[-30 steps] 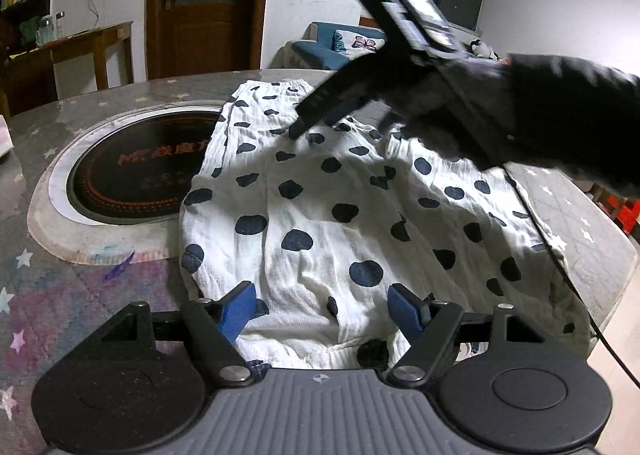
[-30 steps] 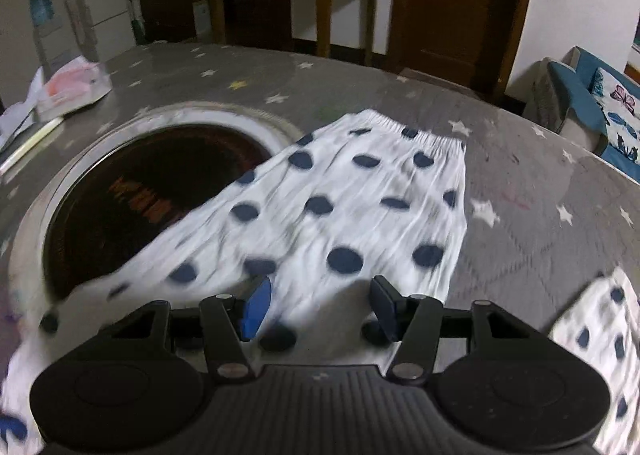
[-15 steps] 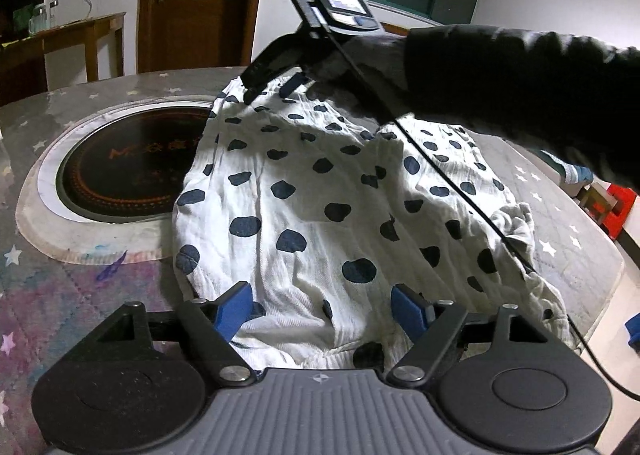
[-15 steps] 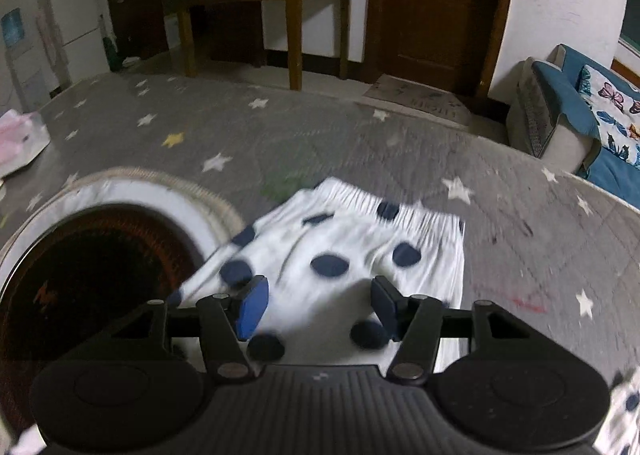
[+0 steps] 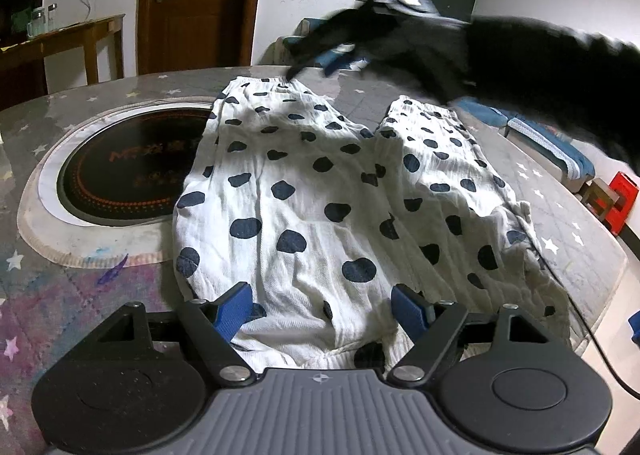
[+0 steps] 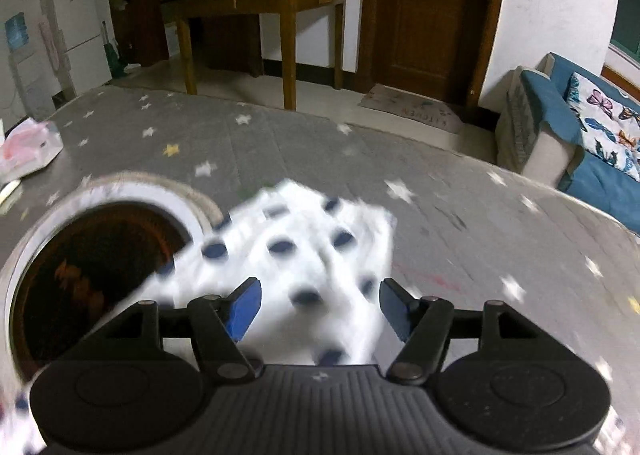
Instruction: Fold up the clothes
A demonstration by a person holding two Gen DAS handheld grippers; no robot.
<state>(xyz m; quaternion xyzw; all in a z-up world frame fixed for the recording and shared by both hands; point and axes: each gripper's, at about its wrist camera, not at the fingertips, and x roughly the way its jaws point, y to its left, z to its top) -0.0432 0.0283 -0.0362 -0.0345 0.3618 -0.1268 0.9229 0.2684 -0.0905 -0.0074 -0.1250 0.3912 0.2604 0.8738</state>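
Two wrist fisheye views, angled down over one table

Left view looks low along the polka-dot trousers [image 5: 320, 207] toward the door; right view sits above their far cuff. Both share the trousers and the round hotplate [image 5: 128, 175].

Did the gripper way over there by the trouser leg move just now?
Yes. The right gripper went from over the spotted trousers out past their far hem, toward the table's far edge, its jaws opening with nothing between them.

Black tongs [image 5: 322, 309], blue pads [image 5: 232, 311]
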